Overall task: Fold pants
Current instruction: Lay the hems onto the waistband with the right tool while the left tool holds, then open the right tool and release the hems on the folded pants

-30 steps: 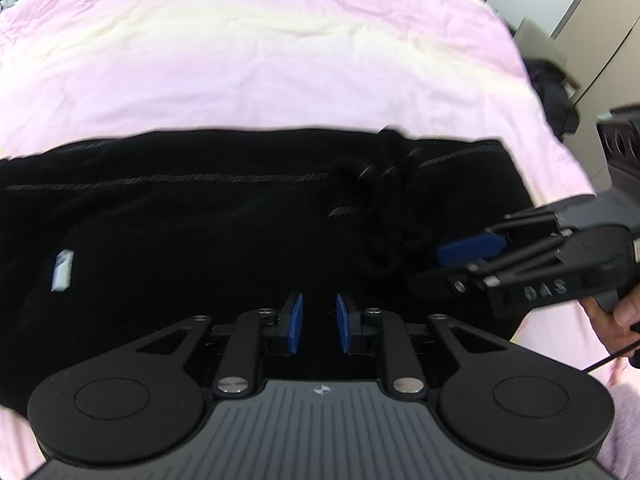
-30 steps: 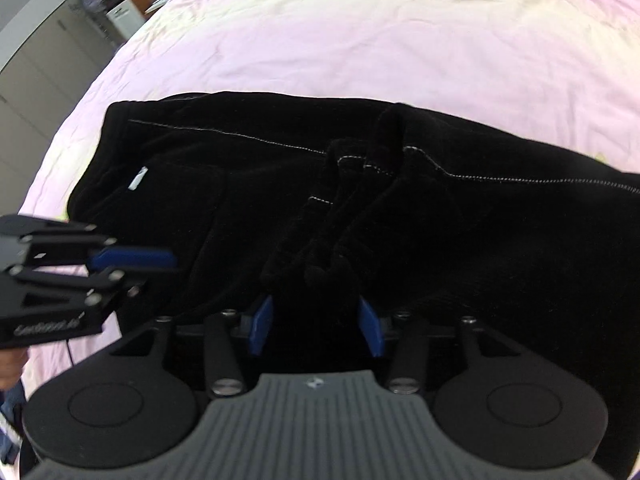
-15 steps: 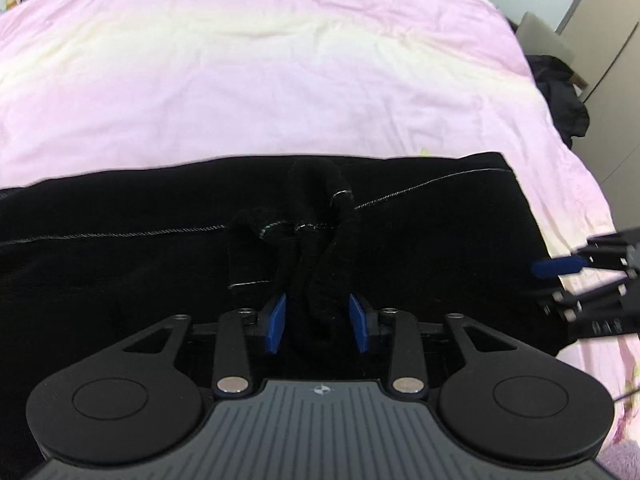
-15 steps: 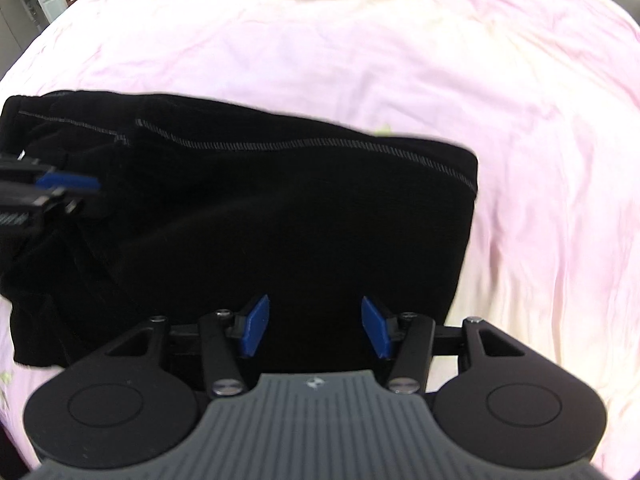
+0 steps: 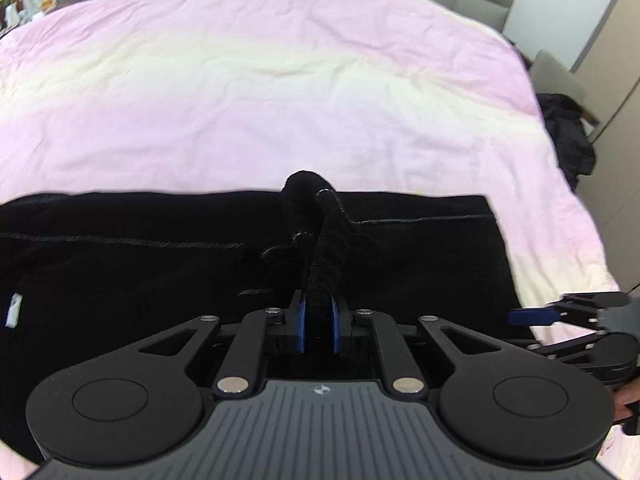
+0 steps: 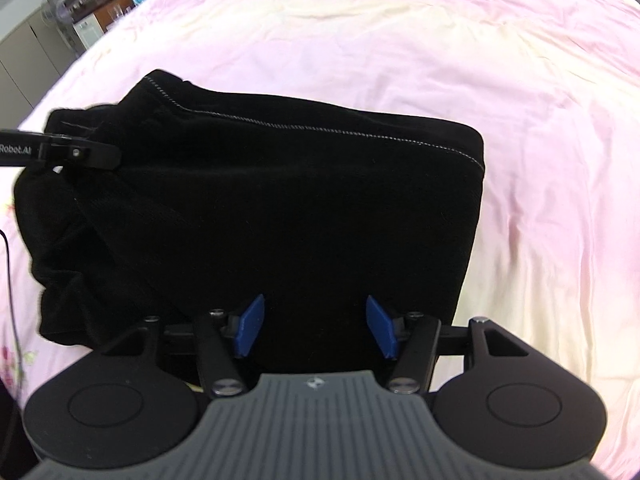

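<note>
Already the left gripper [image 5: 319, 322] is closing on a bunched ridge of the pants [image 5: 420, 264] to lift it, while the right gripper [image 6: 316, 328] spreads, jaws empty, over the bed [image 5: 280, 92].

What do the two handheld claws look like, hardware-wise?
Both match: the left claw and right claw are matte black, with blue pads, silver pivot screws, two round discs and a ribbed grey housing bearing a small logo. In the right wrist view, the left claw's side shows white lettering ending "Robot.AI", with a thin black cable below.

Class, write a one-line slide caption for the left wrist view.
Left gripper closing on a bunched ridge of the black fabric pants spread on a pink bedsheet.
</note>
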Motion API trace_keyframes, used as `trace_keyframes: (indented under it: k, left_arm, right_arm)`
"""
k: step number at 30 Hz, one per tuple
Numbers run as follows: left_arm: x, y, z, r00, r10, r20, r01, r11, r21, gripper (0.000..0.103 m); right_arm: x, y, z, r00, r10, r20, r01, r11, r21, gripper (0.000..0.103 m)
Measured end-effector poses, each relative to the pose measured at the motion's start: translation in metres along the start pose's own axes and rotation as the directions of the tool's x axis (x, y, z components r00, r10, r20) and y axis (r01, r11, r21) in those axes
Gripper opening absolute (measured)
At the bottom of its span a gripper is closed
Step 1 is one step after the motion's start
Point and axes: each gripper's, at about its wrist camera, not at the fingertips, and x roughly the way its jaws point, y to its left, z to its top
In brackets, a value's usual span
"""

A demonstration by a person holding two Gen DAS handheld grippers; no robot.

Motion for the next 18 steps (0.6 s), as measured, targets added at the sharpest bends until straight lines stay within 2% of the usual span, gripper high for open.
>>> trace_keyframes:
  k: [3, 5, 9, 11, 13, 16, 18]
  left_arm:
    - [0.03, 0.024, -0.012, 0.996, 0.033, -0.081, -0.037, 0.998, -0.05, 0.013]
    - [0.044, 0.04, -0.02, 0.994, -0.004, -0.106, -0.01, 0.992, -0.124, 0.016]
    - [0.04, 0.061, -0.024, 0.991, -0.091, -0.095, 0.064, 0.966, -0.252, 0.035]
    - [0.035, 0.065, -0.02, 0.99, -0.103, -0.097, 0.077, 0.968, -0.241, 0.045]
    - [0.025, 0.066, -0.016, 0.996, -0.068, -0.064, 0.053, 0.977, -0.209, 0.063]
    - [0.026, 0.066, -0.007, 0.994, -0.095, -0.047, 0.084, 0.976, -0.201, 0.068]
    - [0.034, 0.064, -0.003, 0.993, -0.097, -0.067, 0.082, 0.976, -0.201, 0.068]
  right_arm:
    - [-0.005, 0.001, -0.002, 0.999, 0.033, 0.003, -0.033, 0.999, 0.009, 0.055]
    - [-0.005, 0.004, -0.003, 1.0, 0.023, 0.0, -0.023, 1.0, -0.013, 0.055]
    - [-0.01, 0.012, -0.004, 1.0, -0.018, -0.006, 0.018, 0.999, -0.036, 0.055]
    - [-0.016, 0.01, -0.002, 1.0, -0.026, 0.001, 0.026, 0.999, -0.029, 0.055]
    - [-0.021, 0.008, 0.0, 0.999, -0.049, 0.016, 0.049, 0.998, -0.027, 0.055]
    - [-0.024, 0.002, 0.014, 0.993, -0.12, 0.012, 0.12, 0.993, -0.017, 0.053]
    - [-0.027, -0.001, 0.022, 0.989, -0.148, 0.016, 0.148, 0.989, -0.017, 0.04]
